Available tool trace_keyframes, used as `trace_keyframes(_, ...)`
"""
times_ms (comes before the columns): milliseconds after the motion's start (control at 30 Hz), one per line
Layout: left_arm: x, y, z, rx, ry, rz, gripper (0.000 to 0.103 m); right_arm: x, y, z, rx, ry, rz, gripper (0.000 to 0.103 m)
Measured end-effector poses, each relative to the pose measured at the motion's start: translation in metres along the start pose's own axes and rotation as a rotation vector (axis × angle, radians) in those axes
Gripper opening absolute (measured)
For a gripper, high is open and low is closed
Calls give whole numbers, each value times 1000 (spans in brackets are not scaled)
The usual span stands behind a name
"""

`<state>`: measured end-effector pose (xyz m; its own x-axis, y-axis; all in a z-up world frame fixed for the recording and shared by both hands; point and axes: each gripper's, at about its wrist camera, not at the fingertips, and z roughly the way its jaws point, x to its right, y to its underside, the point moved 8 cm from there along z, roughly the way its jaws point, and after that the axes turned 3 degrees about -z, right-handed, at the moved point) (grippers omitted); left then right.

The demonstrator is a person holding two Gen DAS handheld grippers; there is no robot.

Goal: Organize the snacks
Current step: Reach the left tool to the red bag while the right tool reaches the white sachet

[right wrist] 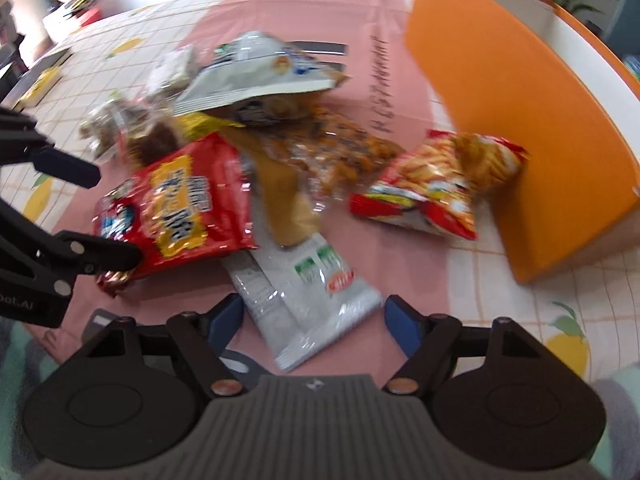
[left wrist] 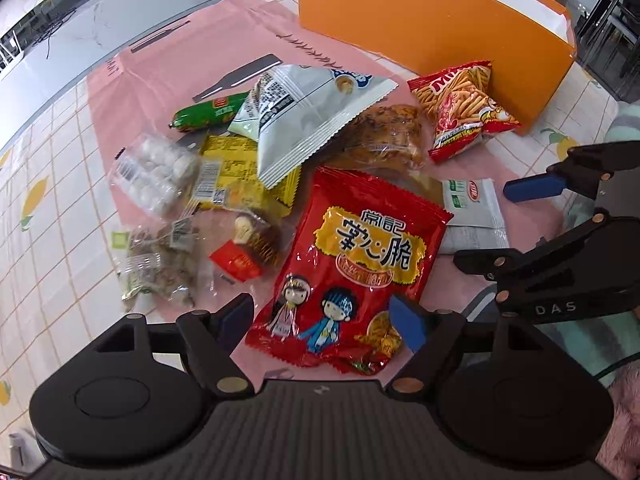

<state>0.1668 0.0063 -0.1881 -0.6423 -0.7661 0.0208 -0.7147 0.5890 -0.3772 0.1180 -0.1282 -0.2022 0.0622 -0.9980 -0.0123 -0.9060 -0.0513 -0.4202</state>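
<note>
A heap of snack packs lies on a pink mat (left wrist: 160, 64). A big red bag with cartoon figures (left wrist: 352, 256) (right wrist: 180, 204) lies nearest. My left gripper (left wrist: 322, 320) (right wrist: 100, 216) stands open astride its lower end, pointing steeply down, and its pads do not press the bag. A small white packet with green marks (left wrist: 472, 208) (right wrist: 308, 300) lies to the right. My right gripper (right wrist: 314, 324) (left wrist: 508, 224) is open with this packet between its fingers. A red bag of stick snacks (left wrist: 464, 108) (right wrist: 436, 188) leans by the orange box (left wrist: 420, 20) (right wrist: 520, 120).
In the heap are a silver-white bag (left wrist: 312, 120), a green sausage (left wrist: 208, 112), a yellow packet (left wrist: 236, 176), a clear pack of white balls (left wrist: 156, 172) and a clear pack of brown snacks (left wrist: 392, 136). The table has a lemon-print checked cloth (left wrist: 44, 208).
</note>
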Motion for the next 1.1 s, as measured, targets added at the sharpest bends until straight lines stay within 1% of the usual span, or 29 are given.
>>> trace_keyframes(67, 2, -2, 4, 3, 24, -24, 92, 3, -1, -1, 3, -16, 26, 76)
trace_keyframes(100, 2, -2, 5, 7, 31, -35, 92, 2, -2, 0, 3, -27, 28, 81)
trace_keyframes(167, 3, -2, 6, 5, 42, -59, 92, 0, -2, 0, 4, -33, 23, 83)
trace_keyframes(233, 2, 0, 5, -11, 66, -106, 89, -2, -1, 0, 4, -30, 10, 83)
trace_keyframes(333, -1, 5, 5, -48, 108, -222, 84, 0, -2, -1, 5, -35, 9, 82)
trace_keyframes(433, 3, 12, 3, -85, 145, -285, 82, 2, -1, -4, -5, -36, 8, 80)
trace_keyframes(500, 7, 15, 0, -99, 153, -298, 82, 4, 3, -5, -14, -36, -2, 80)
trace_keyframes(567, 8, 17, -2, -101, 136, -288, 82, 4, 5, -6, -22, -38, -12, 79)
trace_keyframes(633, 9, 16, -5, -97, 104, -273, 87, 5, 6, -7, -22, -52, -16, 79)
trace_keyframes(733, 10, 12, -10, -53, 45, -214, 88, 6, 6, -8, -16, -65, -10, 80)
trace_keyframes(800, 13, 9, -13, -32, 24, -170, 89, 5, 6, -8, -9, -71, -18, 82)
trace_keyframes(867, 19, 6, -16, -10, 25, -132, 89, 4, 6, -8, -2, -77, -30, 82)
trace_keyframes(967, 28, 1, -18, 12, 52, -80, 90, 4, 6, -9, 11, -95, -25, 82)
trace_keyframes(1100, 32, -4, -10, 2, 29, -34, 90, 11, 5, -11, 25, -108, 19, 81)
